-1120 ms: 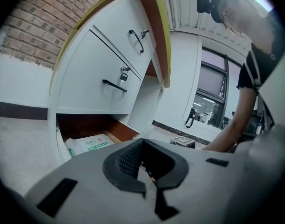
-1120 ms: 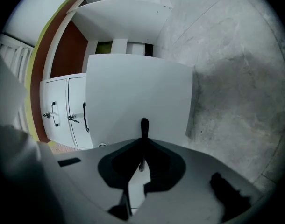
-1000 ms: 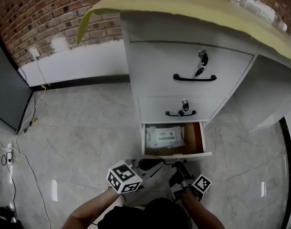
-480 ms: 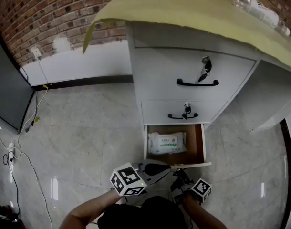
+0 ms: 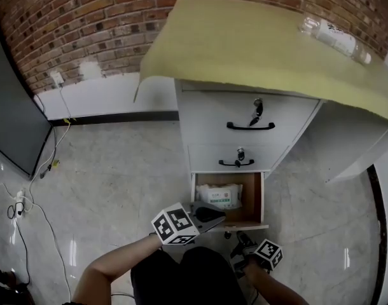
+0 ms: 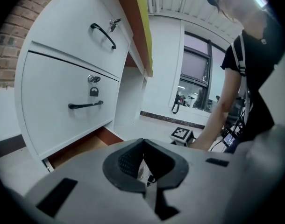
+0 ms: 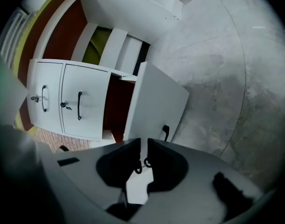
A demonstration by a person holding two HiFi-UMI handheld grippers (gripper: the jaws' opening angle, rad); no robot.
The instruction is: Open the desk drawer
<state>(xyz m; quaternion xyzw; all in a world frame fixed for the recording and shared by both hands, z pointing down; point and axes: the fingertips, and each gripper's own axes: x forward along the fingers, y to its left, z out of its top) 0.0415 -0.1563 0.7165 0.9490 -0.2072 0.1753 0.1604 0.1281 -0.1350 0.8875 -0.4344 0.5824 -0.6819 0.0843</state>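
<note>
Drawer [image 5: 229,225] pulled out, wipes [image 5: 219,196] shown inside (task judged done). Right gripper [image 7: 143,146] drawn back off handle [image 7: 166,132], jaws just eased to narrow gap, nothing held. Left gripper [image 6: 142,146] pinched together, empty.

Right gripper [image 7: 143,146] cam: my jaws have just been opening and now stand a narrow gap apart with the pads on nothing. Only the pulled-out bottom drawer [image 7: 156,99] front shows through the gap, its black handle [image 7: 166,131] just past the tips. The view is rolled sideways; top drawer [image 7: 51,113] and middle drawer [image 7: 91,108] sit shut, each with a black pull and a key in its lock, and grey stone floor [image 7: 226,69] fills the right.
</note>
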